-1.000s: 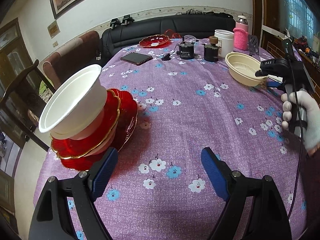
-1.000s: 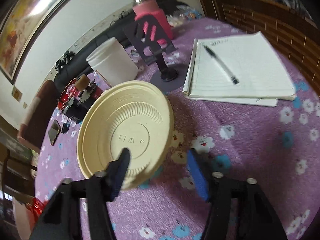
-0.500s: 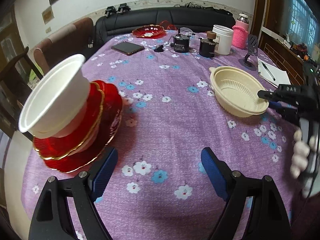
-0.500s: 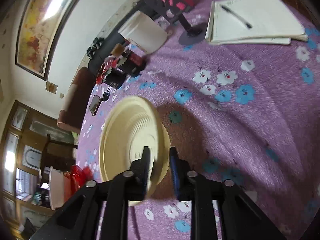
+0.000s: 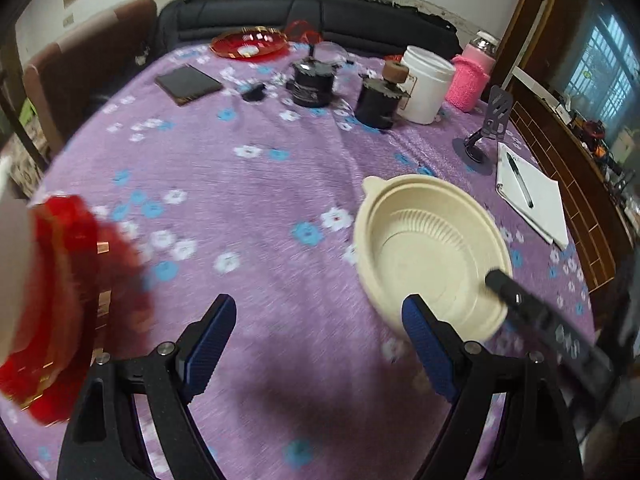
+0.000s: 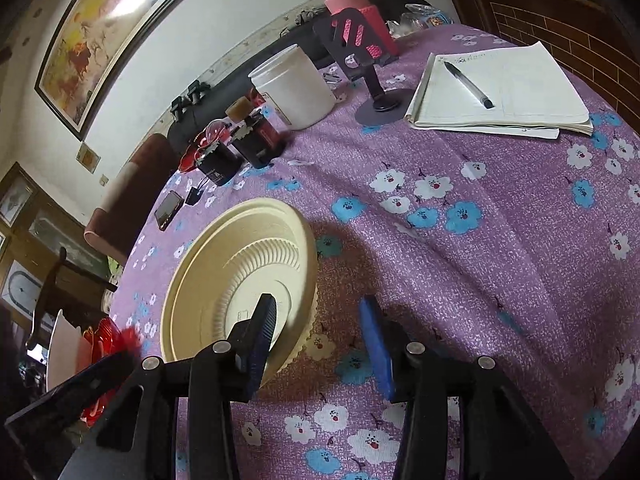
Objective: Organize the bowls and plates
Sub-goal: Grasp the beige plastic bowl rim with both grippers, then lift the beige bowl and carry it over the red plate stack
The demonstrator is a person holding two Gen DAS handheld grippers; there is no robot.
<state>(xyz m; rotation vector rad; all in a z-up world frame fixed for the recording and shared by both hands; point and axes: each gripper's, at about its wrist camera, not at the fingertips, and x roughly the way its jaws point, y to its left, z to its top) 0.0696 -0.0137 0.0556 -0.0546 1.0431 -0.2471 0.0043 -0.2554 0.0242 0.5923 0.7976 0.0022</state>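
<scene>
While a white bowl (image 6: 64,344) already sits nested on the red plates (image 5: 60,312) at the table's near left edge, the job looks only partly done: the cream bowl (image 5: 432,252) lies on the purple cloth (image 5: 248,184) well apart from that stack, and another red plate (image 5: 249,43) waits at the far side by the sofa. The right gripper (image 6: 320,336) has just been opening; its jaws straddle the cream bowl's near rim, one finger inside the bowl and the other outside it, and neither pad appears to press the wall, so the bowl seems released, resting flat on the cloth. The right gripper points down at a slant over the rim. The left gripper (image 5: 320,344) hangs wide apart and empty, tilted steeply at the cloth between the stack and the cream bowl, its right finger close to the bowl's near edge. Stacking the cream bowl and fetching the far plate appear to remain.
</scene>
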